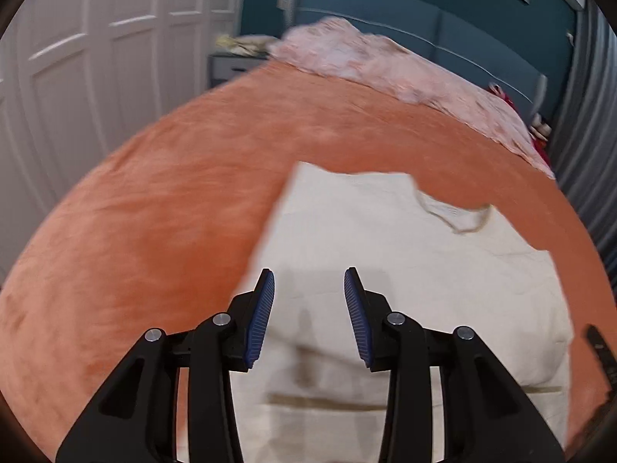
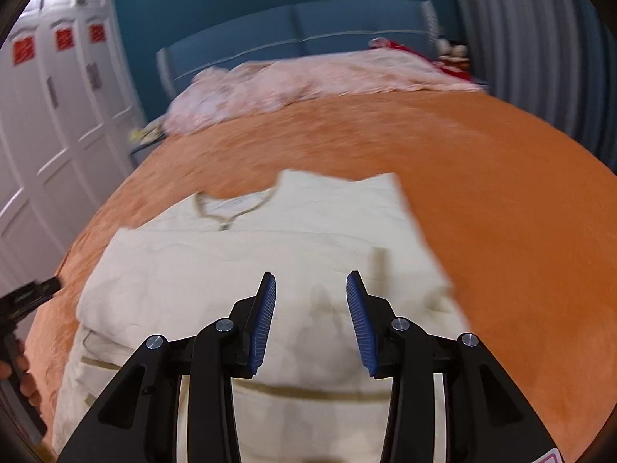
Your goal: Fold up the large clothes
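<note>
A cream garment (image 1: 405,270) (image 2: 270,262) with tan trim lies partly folded on the orange bedspread (image 1: 154,212) (image 2: 501,193), its neckline toward the headboard. My left gripper (image 1: 309,281) hovers over the garment's left part, jaws apart, nothing between the blue pads. My right gripper (image 2: 311,283) hangs above the garment's right part, also open and empty. Shadows of both fall on the cloth below. The left gripper's tip also shows at the left edge of the right wrist view, with a hand on it.
A pink rumpled blanket (image 1: 385,65) (image 2: 308,77) lies along the blue headboard (image 2: 300,34). White wardrobe doors (image 1: 96,58) stand to the left. Grey curtains (image 2: 520,38) hang on the right. Red items and soft toys (image 2: 451,54) sit at the bed's far corner.
</note>
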`<state>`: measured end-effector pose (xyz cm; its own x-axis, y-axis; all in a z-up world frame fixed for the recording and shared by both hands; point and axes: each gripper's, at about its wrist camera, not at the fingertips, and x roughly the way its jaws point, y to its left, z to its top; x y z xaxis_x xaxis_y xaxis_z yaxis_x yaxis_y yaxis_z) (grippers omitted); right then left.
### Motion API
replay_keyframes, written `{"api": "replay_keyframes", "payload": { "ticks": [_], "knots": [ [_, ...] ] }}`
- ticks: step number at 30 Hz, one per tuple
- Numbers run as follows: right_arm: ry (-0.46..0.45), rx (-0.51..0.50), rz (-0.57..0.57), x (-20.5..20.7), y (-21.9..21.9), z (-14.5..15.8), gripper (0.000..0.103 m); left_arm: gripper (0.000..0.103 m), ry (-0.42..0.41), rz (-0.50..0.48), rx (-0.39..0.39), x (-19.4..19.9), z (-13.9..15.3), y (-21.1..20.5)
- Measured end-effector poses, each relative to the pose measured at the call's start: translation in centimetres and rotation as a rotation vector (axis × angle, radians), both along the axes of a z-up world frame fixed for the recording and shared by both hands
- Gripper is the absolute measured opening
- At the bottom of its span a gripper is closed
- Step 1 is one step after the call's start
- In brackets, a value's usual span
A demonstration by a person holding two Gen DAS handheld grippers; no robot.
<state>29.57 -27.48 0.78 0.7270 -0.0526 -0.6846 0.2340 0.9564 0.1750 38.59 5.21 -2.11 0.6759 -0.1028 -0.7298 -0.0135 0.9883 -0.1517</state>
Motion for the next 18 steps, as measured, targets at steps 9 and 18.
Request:
{"api": "replay_keyframes", "payload": {
  "ticks": [9,18],
  "knots": [
    [0.123,-0.109,0.089,3.5,4.0,-7.5,0.034,0.037,0.089,-0.075,0.114,1.8,-7.5,-6.6],
    [0.118,-0.117,0.085,2.5,3.7,-8.5,0.034,0.037,0.004,-0.074,0.171,0.8,-9.2,-7.3]
  ]
}}
